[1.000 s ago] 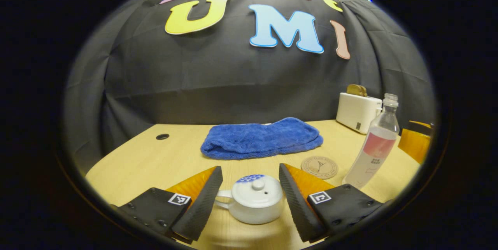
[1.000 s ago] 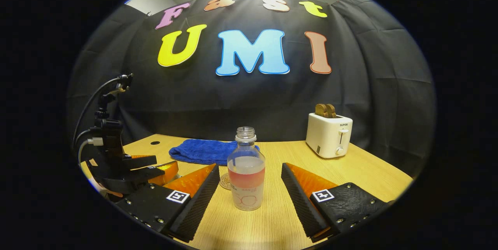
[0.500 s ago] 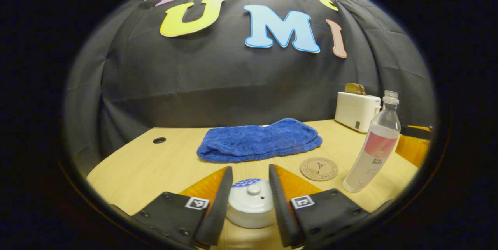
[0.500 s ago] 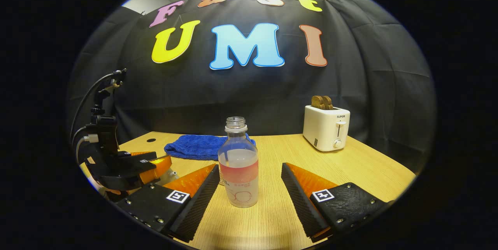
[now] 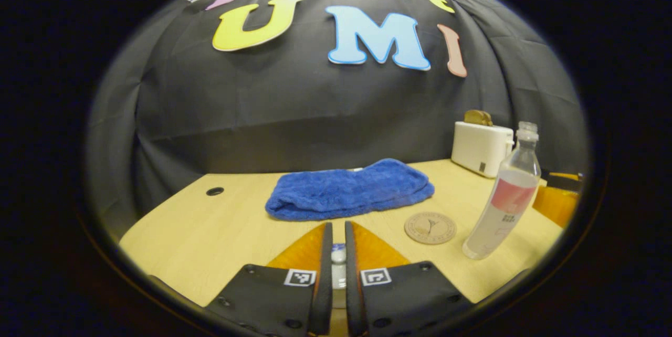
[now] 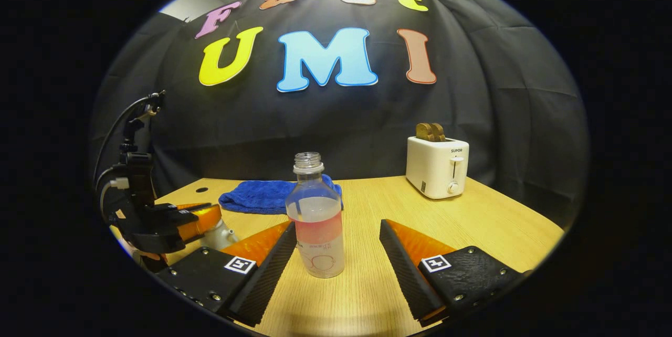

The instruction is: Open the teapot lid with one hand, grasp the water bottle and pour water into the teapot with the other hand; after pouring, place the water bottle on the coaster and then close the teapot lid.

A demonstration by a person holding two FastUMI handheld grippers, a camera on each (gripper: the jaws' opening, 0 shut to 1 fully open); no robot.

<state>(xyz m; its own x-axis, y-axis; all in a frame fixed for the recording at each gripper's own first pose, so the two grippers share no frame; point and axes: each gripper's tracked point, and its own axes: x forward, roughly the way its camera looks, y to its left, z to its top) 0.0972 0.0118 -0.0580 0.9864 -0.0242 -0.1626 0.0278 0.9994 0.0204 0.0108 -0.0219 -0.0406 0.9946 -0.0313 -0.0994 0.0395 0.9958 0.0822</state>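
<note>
Left gripper (image 5: 338, 263) at bottom centre of the left gripper view: jaws are closing tight around the knob of the teapot lid (image 5: 338, 256), only a sliver of the lid showing in the narrow gap between them. Looks clenched on the knob. Teapot (image 6: 218, 232) is sitting on the counter (image 5: 210, 232); in the right gripper view it is peeking out at lower left under the left gripper (image 6: 178, 219).

Right gripper (image 6: 336, 269) at bottom of the right gripper view: jaws are standing wide apart, released, flanking the water bottle (image 6: 316, 216) without touching it. Bottle is standing upright on the counter, uncapped, partly filled. In the left gripper view the bottle (image 5: 503, 195) is sitting at right, just right of the round coaster (image 5: 430, 228), apart from it.

Blue towel (image 5: 349, 188) is lying mid-counter behind the coaster. White toaster (image 6: 437, 166) is standing at the back right.
</note>
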